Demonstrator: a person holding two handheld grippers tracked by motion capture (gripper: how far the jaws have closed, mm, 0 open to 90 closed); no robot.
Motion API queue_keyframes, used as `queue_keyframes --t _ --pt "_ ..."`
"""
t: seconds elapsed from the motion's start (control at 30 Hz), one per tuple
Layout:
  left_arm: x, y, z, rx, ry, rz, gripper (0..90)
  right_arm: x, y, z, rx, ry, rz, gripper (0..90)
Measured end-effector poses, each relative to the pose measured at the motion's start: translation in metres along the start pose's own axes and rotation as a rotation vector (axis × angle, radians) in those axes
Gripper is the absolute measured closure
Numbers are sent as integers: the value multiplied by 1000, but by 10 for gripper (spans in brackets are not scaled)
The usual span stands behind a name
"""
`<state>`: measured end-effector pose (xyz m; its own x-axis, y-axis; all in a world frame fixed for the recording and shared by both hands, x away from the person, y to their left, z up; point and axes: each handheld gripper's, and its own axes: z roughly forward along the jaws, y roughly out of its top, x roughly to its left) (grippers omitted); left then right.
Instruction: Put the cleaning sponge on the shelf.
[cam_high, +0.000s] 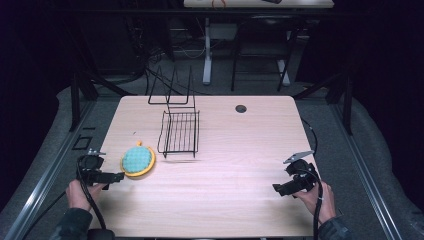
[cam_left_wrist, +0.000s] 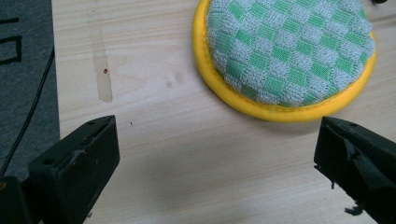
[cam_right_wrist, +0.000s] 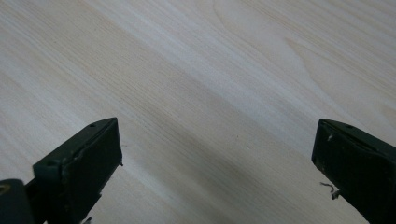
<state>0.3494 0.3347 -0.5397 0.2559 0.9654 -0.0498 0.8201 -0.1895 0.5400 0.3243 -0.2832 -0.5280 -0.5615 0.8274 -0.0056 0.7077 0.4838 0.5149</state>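
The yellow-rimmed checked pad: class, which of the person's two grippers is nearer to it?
Left. The left gripper sits just beside the pad, fingers open and not touching it. The right gripper is far across the table, over bare wood.

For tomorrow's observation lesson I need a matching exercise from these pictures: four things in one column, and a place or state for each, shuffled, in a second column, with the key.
Column one
1. round pad
2. wire rack
3. left tongs
4. right tongs

Column two
A. open above bare wood, at the table's right side
B. black, standing near the table's middle, towards the far edge
C. green-checked with a yellow rim, lying flat
D. open, just short of the yellow rim

Pairs: 1-C, 2-B, 3-D, 4-A
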Motion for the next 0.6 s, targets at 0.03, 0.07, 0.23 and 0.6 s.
queue_keyframes --t 0.03,0.07,0.23,0.6 --pt "0 0 0 -1 1 2 4 0 0 0 1 -1 0 15" --pt "-1 0 0 2 2 3 7 0 0 0 4 -7 -7 16" --pt "-1 3 -2 -8 1 12 13 1 1 1 8 -3 -10 25" --pt "-4 13 -7 -35 -4 38 30 3 1 3 7 -13 -19 88"
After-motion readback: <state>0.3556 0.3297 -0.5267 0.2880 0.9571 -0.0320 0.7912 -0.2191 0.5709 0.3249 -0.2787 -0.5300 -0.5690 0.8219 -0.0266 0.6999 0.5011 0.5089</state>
